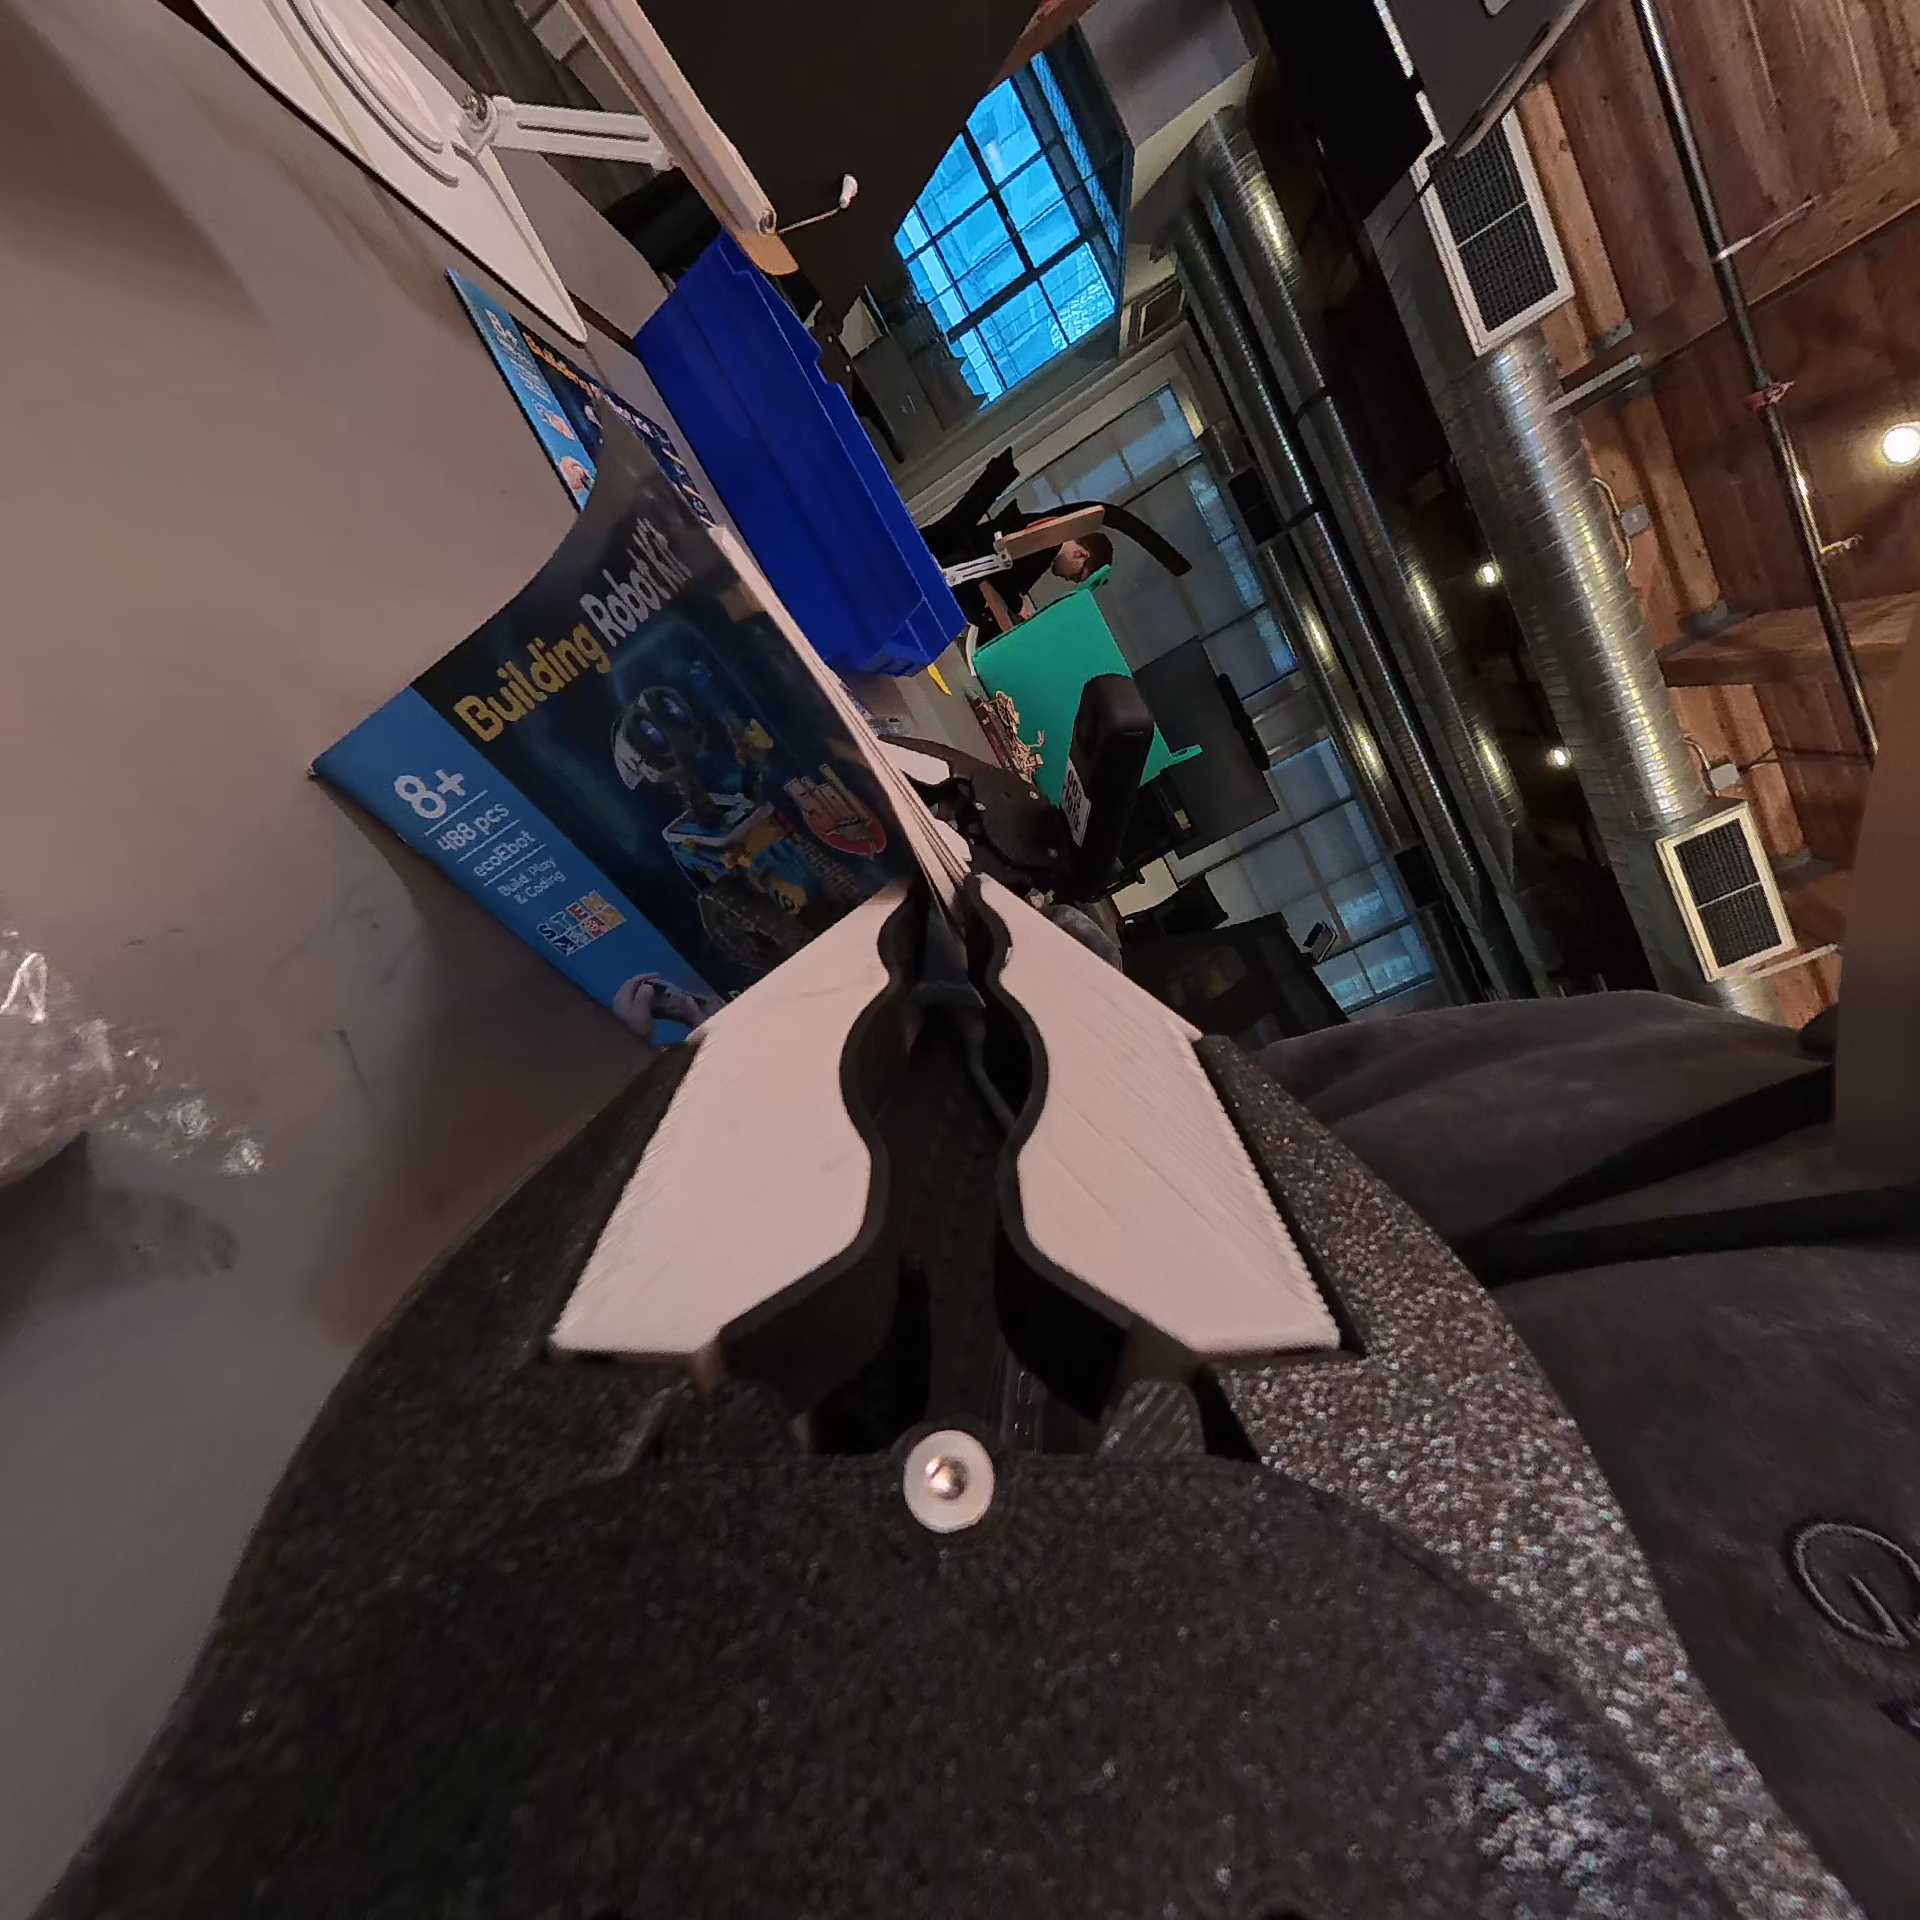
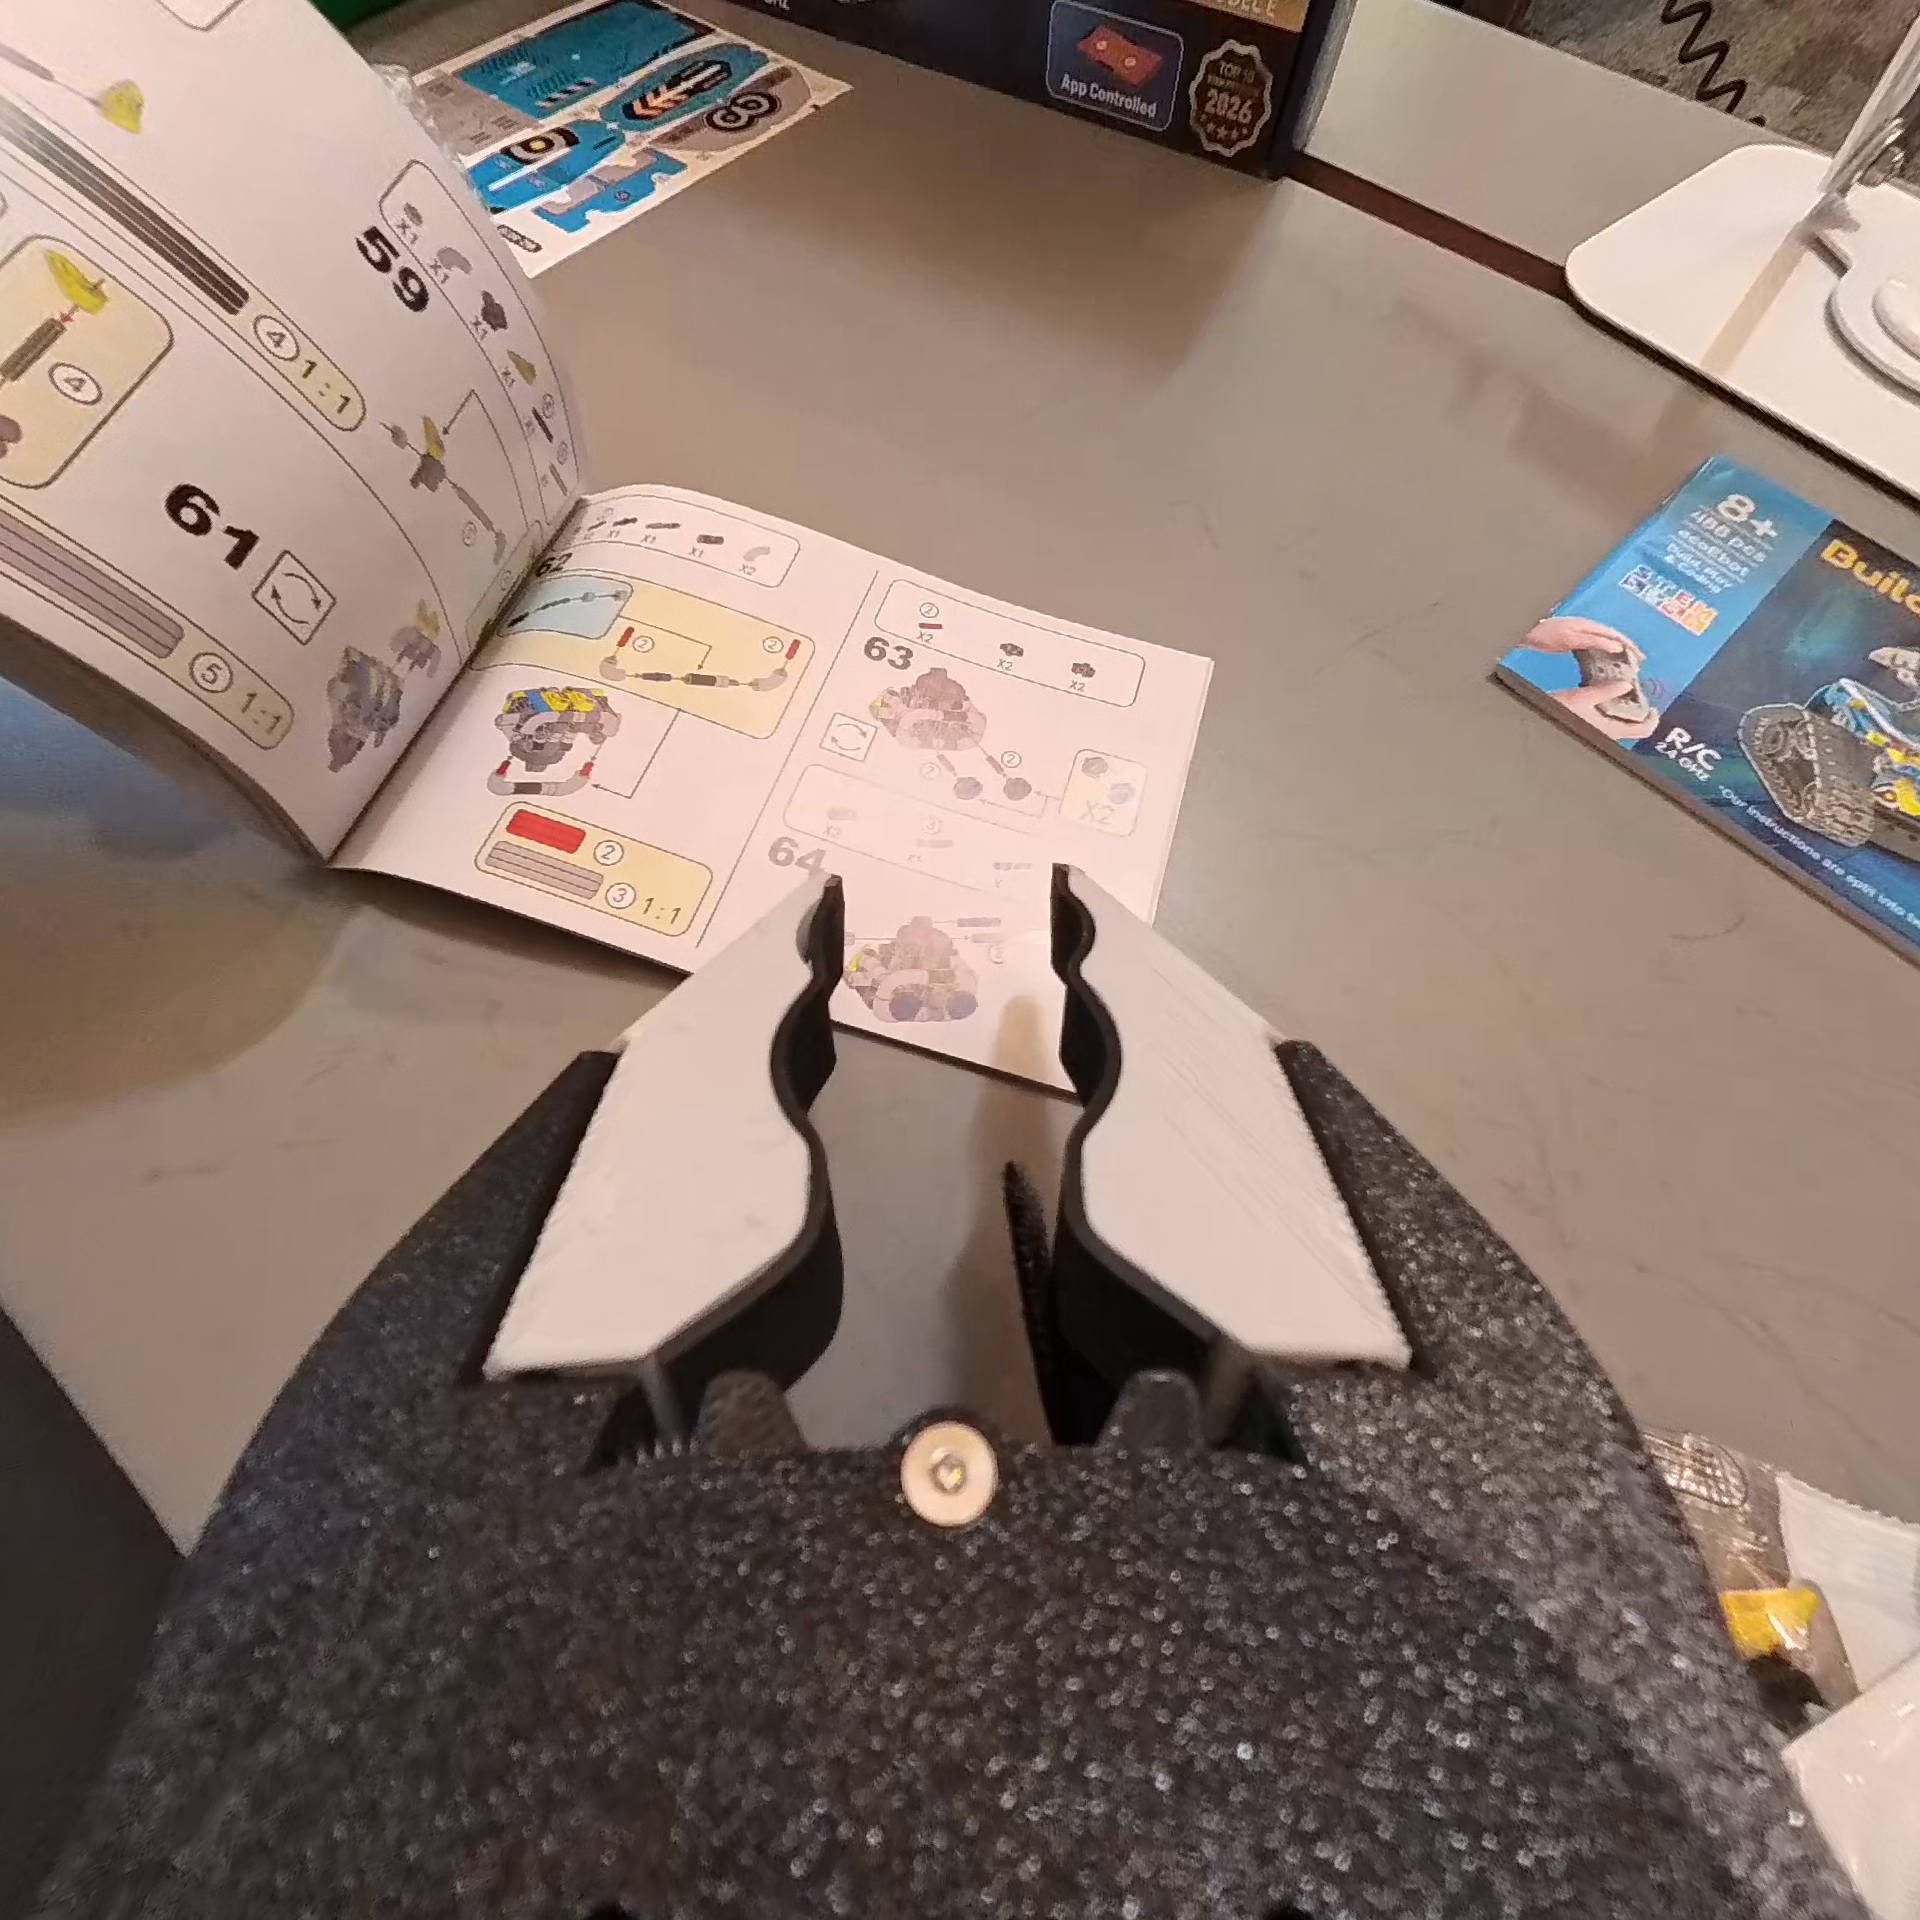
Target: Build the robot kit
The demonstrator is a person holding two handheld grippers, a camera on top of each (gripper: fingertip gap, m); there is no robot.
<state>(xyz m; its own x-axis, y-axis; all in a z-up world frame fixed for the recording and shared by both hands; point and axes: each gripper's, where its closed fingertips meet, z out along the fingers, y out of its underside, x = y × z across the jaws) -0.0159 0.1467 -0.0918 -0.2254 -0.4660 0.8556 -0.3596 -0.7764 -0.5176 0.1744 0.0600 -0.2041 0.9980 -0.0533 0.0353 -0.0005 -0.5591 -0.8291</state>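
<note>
Left wrist view is rolled sideways: the left gripper [image 1: 951,902], white ribbed fingers on a black speckled body, is clenched on the edge of a thin stack of white pages [image 1: 831,675] belonging to a booklet with a glossy blue and black cover [image 1: 644,769]. The pages run edge-on away from the fingertips, the cover bows out toward the grey tabletop [image 1: 208,727]. A second blue printed booklet [image 1: 530,384] lies flat on the table behind it, a blue plastic bin [image 1: 790,457] sits farther back, a white flat stand base [image 1: 416,135] near the top, crinkled clear plastic [image 1: 83,1060] at the left edge. Dark fabric [image 1: 1558,1195] fills the right side near the gripper body. A person [image 1: 1081,561] is well off in the background, beside a green panel [image 1: 1060,665]

Right wrist view: the right gripper [image 2: 945,883] has its jaws released, wide gap, holding nothing. It hovers over the near corner of the flat open page [image 2: 831,727] of the white instruction booklet; I cannot tell if the tips touch the paper. The booklet's left pages [image 2: 260,416] curl up steeply off the grey table [image 2: 1143,416]. A blue sticker sheet [image 2: 613,135] lies beyond the booklet, the edge of a dark printed box [image 2: 1143,73] just behind that. A blue-covered booklet [image 2: 1745,675] lies flat well to the right, a white stand base [image 2: 1714,291] at the upper right, bagged parts with a yellow piece [image 2: 1766,1621] at the lower right edge
</note>
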